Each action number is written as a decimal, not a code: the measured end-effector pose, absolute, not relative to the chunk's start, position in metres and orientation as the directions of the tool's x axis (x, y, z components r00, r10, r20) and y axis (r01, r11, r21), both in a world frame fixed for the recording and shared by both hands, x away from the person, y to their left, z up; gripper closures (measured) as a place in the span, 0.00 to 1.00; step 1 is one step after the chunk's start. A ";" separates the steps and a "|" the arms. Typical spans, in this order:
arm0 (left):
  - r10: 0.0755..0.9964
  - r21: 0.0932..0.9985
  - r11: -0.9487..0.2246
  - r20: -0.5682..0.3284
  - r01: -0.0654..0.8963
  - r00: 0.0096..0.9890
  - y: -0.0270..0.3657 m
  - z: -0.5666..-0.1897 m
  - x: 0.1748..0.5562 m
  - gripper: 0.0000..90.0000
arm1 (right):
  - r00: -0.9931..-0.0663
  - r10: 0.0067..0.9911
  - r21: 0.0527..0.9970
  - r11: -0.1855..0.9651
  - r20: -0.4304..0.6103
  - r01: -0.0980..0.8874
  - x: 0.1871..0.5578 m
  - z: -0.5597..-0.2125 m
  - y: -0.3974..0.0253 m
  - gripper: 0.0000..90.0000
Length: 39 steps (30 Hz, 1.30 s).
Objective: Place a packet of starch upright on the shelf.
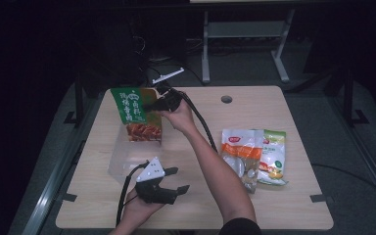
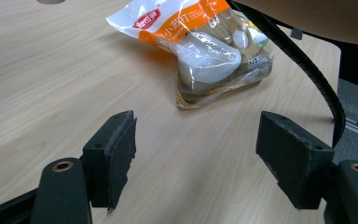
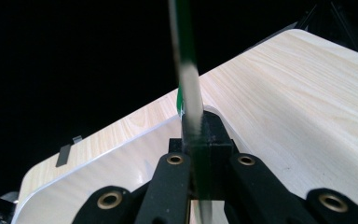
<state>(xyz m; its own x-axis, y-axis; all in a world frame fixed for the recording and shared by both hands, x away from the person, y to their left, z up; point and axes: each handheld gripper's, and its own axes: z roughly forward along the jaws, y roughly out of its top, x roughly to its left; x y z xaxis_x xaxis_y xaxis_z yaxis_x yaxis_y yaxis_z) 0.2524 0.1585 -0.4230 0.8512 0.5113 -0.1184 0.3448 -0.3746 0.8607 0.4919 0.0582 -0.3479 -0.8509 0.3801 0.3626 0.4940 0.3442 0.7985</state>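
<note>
above table (image 1: 274, 98), fingers (image 3: 205, 135) clamping green packet (image 1: 132, 105)

**Green pouch held upright over a clear bag**

The right hand-held gripper (image 1: 152, 104) pinches the top edge of a green snack pouch (image 1: 136, 113), holding it upright above a clear plastic bag (image 1: 125, 155) on the table (image 1: 274, 205). At the pouch's five o'clock, the left hand-held gripper (image 1: 175, 180) hovers with jaws spread. Two food packets (image 1: 254, 155) lie toward three o'clock.
</note>
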 end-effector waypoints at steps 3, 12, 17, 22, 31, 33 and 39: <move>0.510 0.862 -0.372 -0.120 0.344 0.852 0.157 -0.424 0.253 0.31 | -0.850 0.389 0.795 0.352 0.355 0.493 0.492 -0.347 0.058 0.97; 0.514 0.860 -0.375 -0.117 0.346 0.850 0.157 -0.424 0.252 0.30 | -0.845 0.434 0.778 0.394 0.312 0.490 0.489 -0.343 0.047 0.60; 0.516 0.856 -0.383 -0.113 0.347 0.849 0.157 -0.424 0.252 0.29 | -0.837 0.459 0.766 0.409 0.297 0.496 0.483 -0.340 0.028 0.53; 0.516 0.855 -0.385 -0.113 0.348 0.849 0.154 -0.425 0.251 0.29 | -0.832 0.468 0.765 0.404 0.298 0.501 0.473 -0.338 0.003 0.50; 0.504 0.850 -0.408 -0.096 0.334 0.858 0.152 -0.426 0.248 0.29 | -0.815 0.490 0.765 0.381 0.310 0.520 0.455 -0.336 -0.044 0.48; 0.504 0.846 -0.414 -0.093 0.334 0.859 0.152 -0.426 0.248 0.29 | -0.802 0.506 0.763 0.366 0.318 0.533 0.448 -0.337 -0.063 0.48; 0.502 0.846 -0.420 -0.085 0.329 0.861 0.149 -0.426 0.246 0.29 | -0.776 0.540 0.748 0.355 0.326 0.561 0.431 -0.342 -0.097 0.47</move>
<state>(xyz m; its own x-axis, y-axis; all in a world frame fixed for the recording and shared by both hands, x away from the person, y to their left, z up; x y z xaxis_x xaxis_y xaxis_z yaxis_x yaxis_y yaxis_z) 0.2456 0.1493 -0.4264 0.8606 0.5020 -0.0855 0.3292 -0.4204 0.8455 0.4315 -0.0972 -0.3420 -0.7763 0.5396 0.3257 0.5606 0.3548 0.7482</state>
